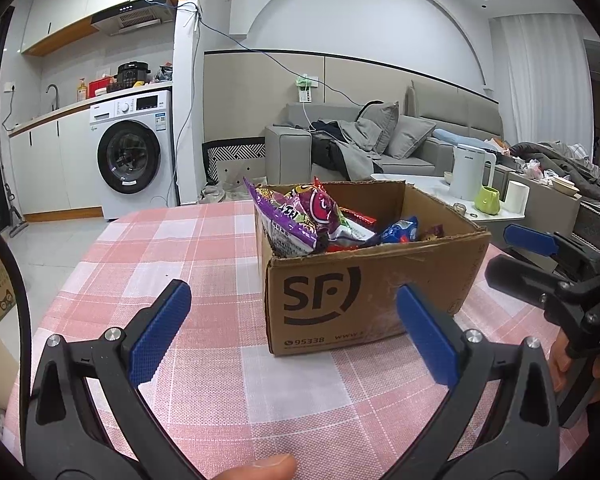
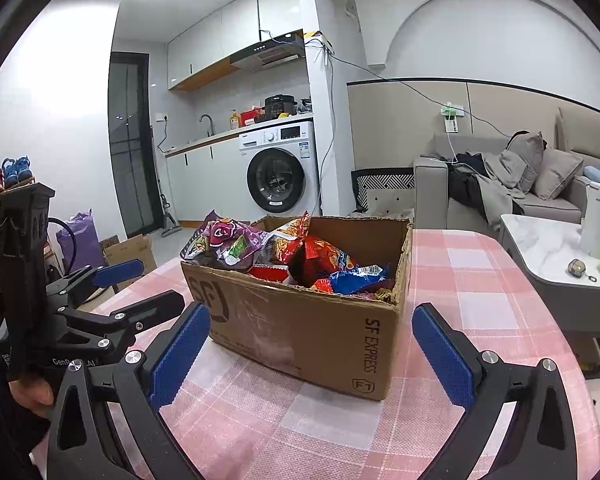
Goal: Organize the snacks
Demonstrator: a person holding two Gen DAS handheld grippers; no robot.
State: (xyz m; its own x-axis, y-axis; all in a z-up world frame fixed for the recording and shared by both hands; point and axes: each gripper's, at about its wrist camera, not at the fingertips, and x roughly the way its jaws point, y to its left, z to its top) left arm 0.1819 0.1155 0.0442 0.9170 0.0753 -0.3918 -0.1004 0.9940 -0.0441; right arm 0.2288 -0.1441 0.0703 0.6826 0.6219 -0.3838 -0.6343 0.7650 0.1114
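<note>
An open brown SF cardboard box (image 1: 340, 292) stands on the pink checked tablecloth (image 1: 180, 248). It holds several snack packets: a purple bag (image 1: 296, 216), red packets (image 2: 316, 260) and a blue packet (image 1: 400, 230). My left gripper (image 1: 294, 332) is open and empty, low over the table just in front of the box. My right gripper (image 2: 310, 352) is open and empty, facing the box (image 2: 312, 320) from its other near corner. Each gripper shows in the other's view: the right one (image 1: 540, 256) at the right edge, the left one (image 2: 128, 284) at the left edge.
A low white side table (image 2: 548, 248) with a white kettle (image 1: 470, 172) and a green cup (image 1: 487, 200) stands right of the table. A grey sofa (image 1: 380, 140), a washing machine (image 1: 134, 152) and cardboard boxes on the floor (image 2: 130, 252) lie beyond.
</note>
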